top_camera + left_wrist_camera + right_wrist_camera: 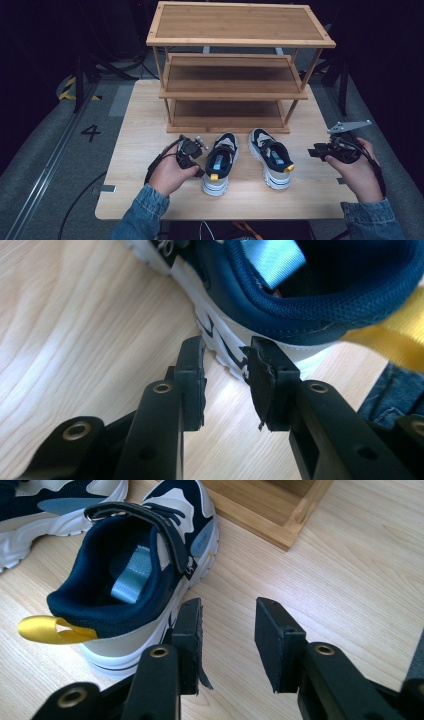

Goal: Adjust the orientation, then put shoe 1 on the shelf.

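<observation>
Two navy-and-white sneakers stand side by side on the wooden table [140,125], toes toward the rack. My left gripper [199,167] sits against the left side of the left sneaker [220,162]. In the left gripper view its jaws [225,352] stand apart, tips just at the white sole of that sneaker [300,295], not pressing on it. My right gripper [314,151] hovers to the right of the right sneaker [272,160], clear of it. In the right gripper view its jaws [230,610] are open over bare table, with the sneaker [135,570] just left of them.
A three-tier bamboo shoe rack [235,65] stands at the back of the table, its bottom corner [270,505] near the right sneaker's toe. Each sneaker has a yellow heel loop [47,629]. A denim sleeve [385,390] lies beside the left sneaker's heel.
</observation>
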